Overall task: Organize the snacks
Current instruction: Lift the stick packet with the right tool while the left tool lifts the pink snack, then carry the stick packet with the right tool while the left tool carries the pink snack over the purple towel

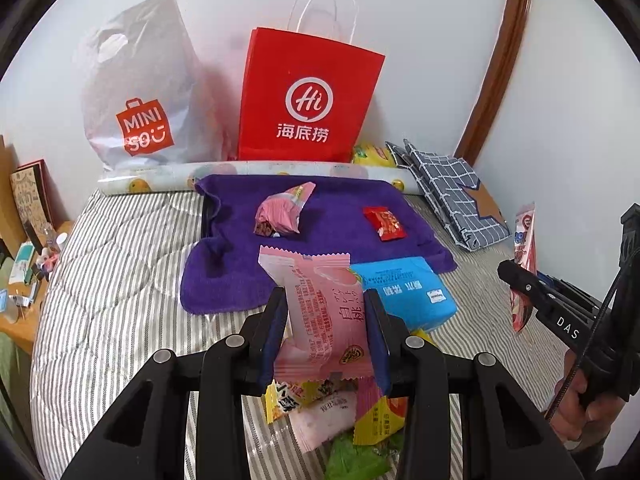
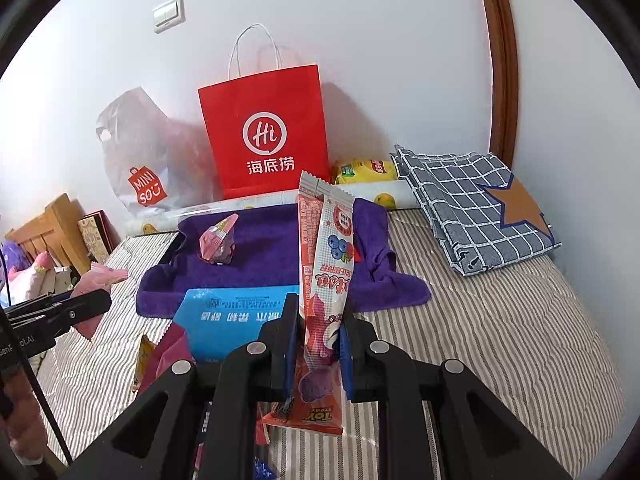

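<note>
My left gripper (image 1: 325,300) is shut on a pink peach snack packet (image 1: 320,312) and holds it above a pile of loose snacks (image 1: 336,412) on the bed. My right gripper (image 2: 319,308) is shut on a long red-and-white berry snack stick (image 2: 326,280), held upright; it also shows in the left wrist view (image 1: 523,264). A purple towel (image 1: 248,256) lies ahead with a crumpled pink packet (image 1: 282,212) and a small red packet (image 1: 384,222) on it. A blue tissue pack (image 1: 408,292) lies at the towel's near edge.
A red paper bag (image 1: 308,96) and a white Miniso plastic bag (image 1: 140,96) stand against the wall behind a rolled sheet (image 1: 256,174). A folded checked cloth (image 2: 476,204) lies at the right. A yellow packet (image 2: 364,170) sits behind the roll. A bedside table (image 1: 20,288) is left.
</note>
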Tool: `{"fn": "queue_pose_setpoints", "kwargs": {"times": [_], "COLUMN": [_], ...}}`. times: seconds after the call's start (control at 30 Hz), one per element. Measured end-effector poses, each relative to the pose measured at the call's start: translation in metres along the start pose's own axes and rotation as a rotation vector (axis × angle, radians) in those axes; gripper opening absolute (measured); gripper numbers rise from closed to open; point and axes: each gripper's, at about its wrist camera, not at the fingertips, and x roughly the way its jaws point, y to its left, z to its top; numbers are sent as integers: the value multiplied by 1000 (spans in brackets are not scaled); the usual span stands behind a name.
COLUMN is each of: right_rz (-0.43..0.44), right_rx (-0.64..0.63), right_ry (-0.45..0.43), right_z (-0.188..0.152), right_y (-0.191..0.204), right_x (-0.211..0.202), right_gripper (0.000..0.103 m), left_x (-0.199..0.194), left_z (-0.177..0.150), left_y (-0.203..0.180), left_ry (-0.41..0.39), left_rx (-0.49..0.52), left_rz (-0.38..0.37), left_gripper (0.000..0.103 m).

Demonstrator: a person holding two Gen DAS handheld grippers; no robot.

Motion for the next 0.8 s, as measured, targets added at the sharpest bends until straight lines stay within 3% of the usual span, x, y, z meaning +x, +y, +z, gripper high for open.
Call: {"fn": "queue_pose_setpoints", "kwargs": {"times": [0.8], "right_rz": [19], "right_rx": [-4], "right_ry": [3], "right_z": [54], "right_y": [1], "right_x": [30], "right_gripper": [17], "left_x": [22], "left_z": [53], "left_y": [23], "left_ry": [38], "left_rx": [-43], "left_rz": [10], "left_gripper": [38]}}
